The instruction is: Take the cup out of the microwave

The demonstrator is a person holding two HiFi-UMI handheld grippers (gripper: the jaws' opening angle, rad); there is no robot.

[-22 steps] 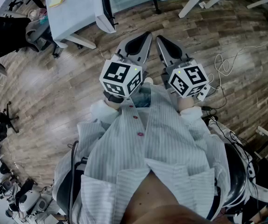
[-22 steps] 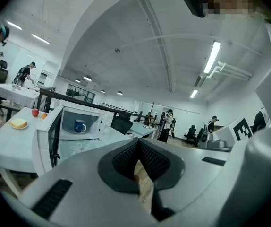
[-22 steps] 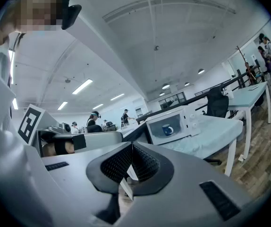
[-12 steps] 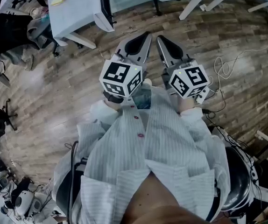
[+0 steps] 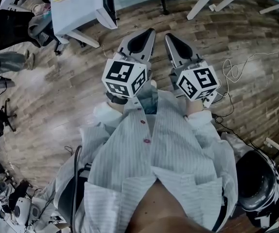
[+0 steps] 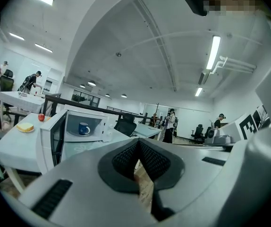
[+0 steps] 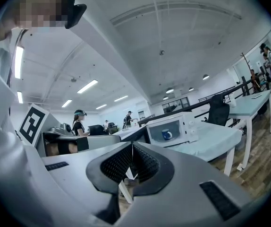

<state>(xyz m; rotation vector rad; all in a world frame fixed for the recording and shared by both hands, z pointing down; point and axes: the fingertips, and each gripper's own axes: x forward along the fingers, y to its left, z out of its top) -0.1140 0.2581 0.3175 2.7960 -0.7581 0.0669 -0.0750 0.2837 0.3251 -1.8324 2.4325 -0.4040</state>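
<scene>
**Left gripper [image 6: 136, 148] and right gripper [image 7: 131, 150] closed and empty, cup [image 6: 83, 128] inside the microwave [image 6: 86, 113]**

Both grippers are held near level with their jaws pressed together and nothing gripped. The blue cup is seen standing inside the white microwave, well apart from both grippers. It lies at about ten o'clock from the left jaws and one o'clock from the right. The microwave door [image 6: 50, 143] appears to be swung open. The microwave is set on a pale table [image 6: 12, 148].

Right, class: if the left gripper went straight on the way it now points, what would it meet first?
Nothing nearby. The left gripper, jaws together, points over the floor towards the table. It would probably first meet its near edge, right of the open microwave, missing the blue cup. Depth is uncertain.
</scene>
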